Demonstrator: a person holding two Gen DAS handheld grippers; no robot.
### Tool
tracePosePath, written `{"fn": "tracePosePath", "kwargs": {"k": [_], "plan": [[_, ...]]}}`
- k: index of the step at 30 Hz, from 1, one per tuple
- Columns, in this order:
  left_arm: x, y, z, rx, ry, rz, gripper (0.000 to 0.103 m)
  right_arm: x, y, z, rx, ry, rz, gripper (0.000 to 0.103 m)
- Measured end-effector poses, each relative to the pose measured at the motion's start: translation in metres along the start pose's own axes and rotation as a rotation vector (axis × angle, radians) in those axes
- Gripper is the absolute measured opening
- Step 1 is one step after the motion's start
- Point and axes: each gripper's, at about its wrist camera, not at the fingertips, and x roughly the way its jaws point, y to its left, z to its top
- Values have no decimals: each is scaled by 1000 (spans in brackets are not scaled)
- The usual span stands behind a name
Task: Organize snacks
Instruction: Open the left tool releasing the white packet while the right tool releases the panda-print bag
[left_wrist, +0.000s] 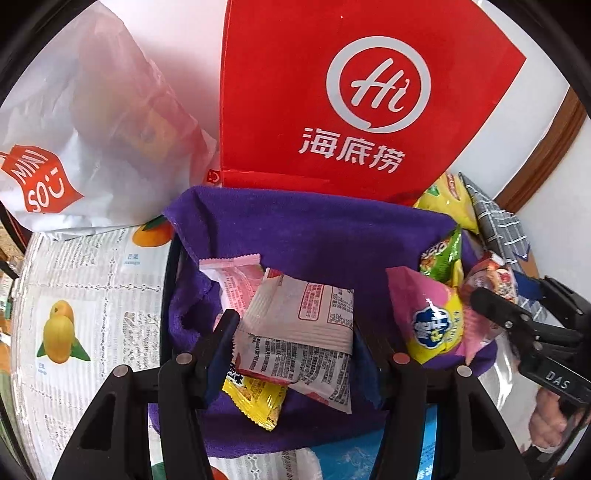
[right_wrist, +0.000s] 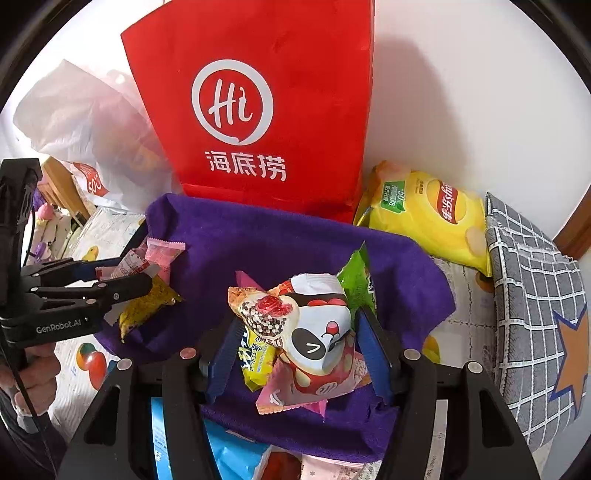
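Note:
A purple cloth (left_wrist: 317, 236) lines a container holding snack packets. In the left wrist view, my left gripper (left_wrist: 295, 328) is open around a white packet with red print (left_wrist: 299, 321), over a yellow packet (left_wrist: 258, 402) and beside a pink packet (left_wrist: 232, 280). In the right wrist view, my right gripper (right_wrist: 299, 339) is open around a pile: a white panda packet (right_wrist: 317, 325), a chocolate-ball packet (right_wrist: 262, 314), a yellow packet (right_wrist: 258, 362), a pink mushroom packet (right_wrist: 314, 387) and a green packet (right_wrist: 356, 280). The left gripper also shows there (right_wrist: 147, 277); the right gripper shows in the left wrist view (left_wrist: 487, 299).
A red paper bag (right_wrist: 258, 110) stands behind the purple cloth. A white plastic bag (left_wrist: 74, 129) lies to its left. A yellow chip bag (right_wrist: 428, 210) and a grey checked cushion (right_wrist: 532, 295) are at right. A fruit-print tablecloth (left_wrist: 74, 295) covers the table.

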Motion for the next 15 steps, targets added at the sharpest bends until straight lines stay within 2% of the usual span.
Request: {"fn": "tracePosePath", "kwargs": {"k": [4,9,12,15], "plan": [[1,1,1,-5,16,-11,58,-4,0,1,4,-14,-3,62],[-4,2,2,-13,2,-20,60,-2,4,1,-9,-8,11,70],[-9,2,3,-18,-17,-29,61,1,10,1,-41,1,-10,71],[-14,1,3,-14,-32,-21,64,1,9,1,-32,6,7,71]]}}
